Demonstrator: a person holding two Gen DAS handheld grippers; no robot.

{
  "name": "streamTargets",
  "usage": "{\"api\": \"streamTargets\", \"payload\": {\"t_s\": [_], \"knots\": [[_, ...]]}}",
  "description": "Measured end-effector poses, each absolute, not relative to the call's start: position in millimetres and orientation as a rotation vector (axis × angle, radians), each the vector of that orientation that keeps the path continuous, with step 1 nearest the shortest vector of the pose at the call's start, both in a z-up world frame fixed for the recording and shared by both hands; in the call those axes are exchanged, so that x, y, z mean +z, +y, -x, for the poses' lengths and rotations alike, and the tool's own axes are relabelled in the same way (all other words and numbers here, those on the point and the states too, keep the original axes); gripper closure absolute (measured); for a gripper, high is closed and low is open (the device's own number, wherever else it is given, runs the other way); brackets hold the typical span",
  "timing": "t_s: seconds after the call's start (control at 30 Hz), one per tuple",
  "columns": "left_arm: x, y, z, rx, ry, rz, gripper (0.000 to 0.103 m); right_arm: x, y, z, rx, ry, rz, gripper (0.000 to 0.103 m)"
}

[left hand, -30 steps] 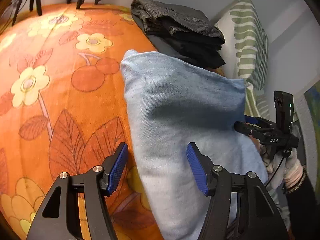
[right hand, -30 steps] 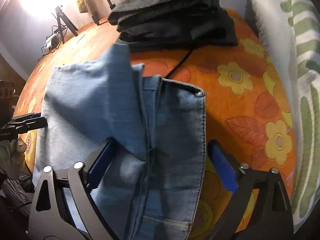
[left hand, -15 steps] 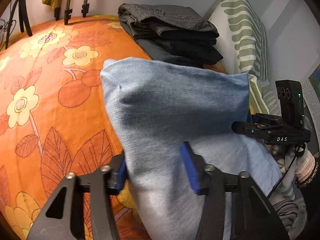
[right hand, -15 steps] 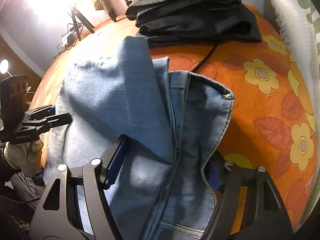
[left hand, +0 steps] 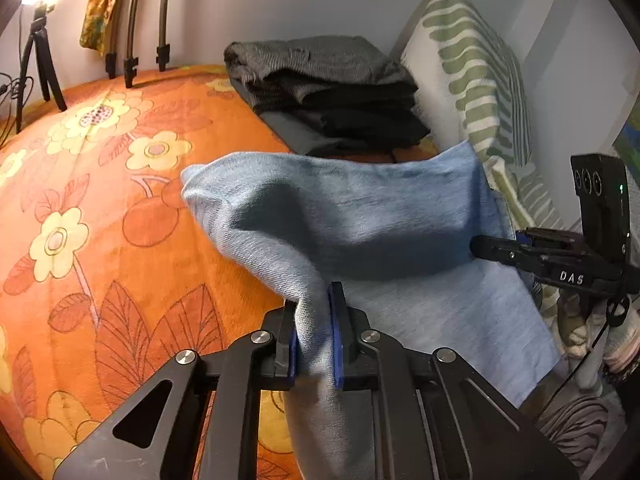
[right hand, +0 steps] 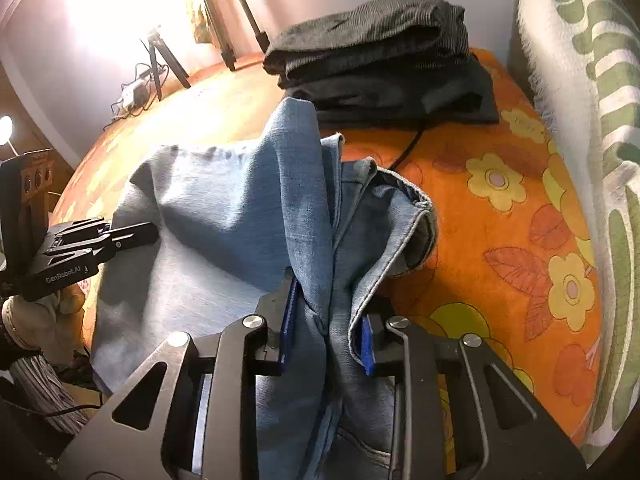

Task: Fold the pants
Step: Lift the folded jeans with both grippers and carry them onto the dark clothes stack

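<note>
Left claw [left hand: 313, 334] on plain denim; waistband [right hand: 404, 188] only in right view.

The pants [left hand: 360, 220] were soft, matt blue denim. The bedspread [left hand: 100, 200] looked like matt cloth, the dark stacked clothes [right hand: 380, 52] coarsely woven.

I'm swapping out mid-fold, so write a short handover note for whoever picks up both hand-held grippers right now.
Left hand-held gripper: shut on the light blue jeans, pinching a bunched edge.
Right hand-held gripper: shut on the jeans at the opposite edge, near the waistband.
The jeans are lifted into a raised fold over the orange floral bedspread; a stack of dark folded clothes lies behind.
Done: both edges gripped.
Left: probably carry the fold over, lay it flat, release.
</note>
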State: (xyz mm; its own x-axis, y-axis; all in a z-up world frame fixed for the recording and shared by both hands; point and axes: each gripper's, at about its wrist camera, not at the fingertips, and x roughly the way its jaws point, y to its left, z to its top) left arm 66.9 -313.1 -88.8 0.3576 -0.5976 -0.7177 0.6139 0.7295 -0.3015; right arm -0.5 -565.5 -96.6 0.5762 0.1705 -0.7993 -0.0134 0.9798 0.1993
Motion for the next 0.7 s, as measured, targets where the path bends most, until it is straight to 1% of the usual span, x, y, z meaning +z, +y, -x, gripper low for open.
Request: {"api": "streamTargets", "payload": {"t_s": [0.13,0.3,0.53,0.7], "knots": [[-70.7,-314.7,-59.5,-0.809,0.864,-0.024,0.093,-76.0,-557.6,9.4,0.102,0.905,-0.145,0.078],[-28.8,-319.4,-57.6,-0.848,0.747,-0.019,0.094,-35.8,-548.9,19.6,0.086,0.796,-0.115,0.079],[19.2,-339.7,-89.6,-0.877,0.641,-0.01,0.094,23.4,-555.7,1.0,0.036,0.648,-0.059,0.079],[54.3,-362.4,-122.8,-0.885,0.561,-0.002,0.094,62.6,-572.5,-35.2,-0.001,0.576,-0.012,0.08]]}}
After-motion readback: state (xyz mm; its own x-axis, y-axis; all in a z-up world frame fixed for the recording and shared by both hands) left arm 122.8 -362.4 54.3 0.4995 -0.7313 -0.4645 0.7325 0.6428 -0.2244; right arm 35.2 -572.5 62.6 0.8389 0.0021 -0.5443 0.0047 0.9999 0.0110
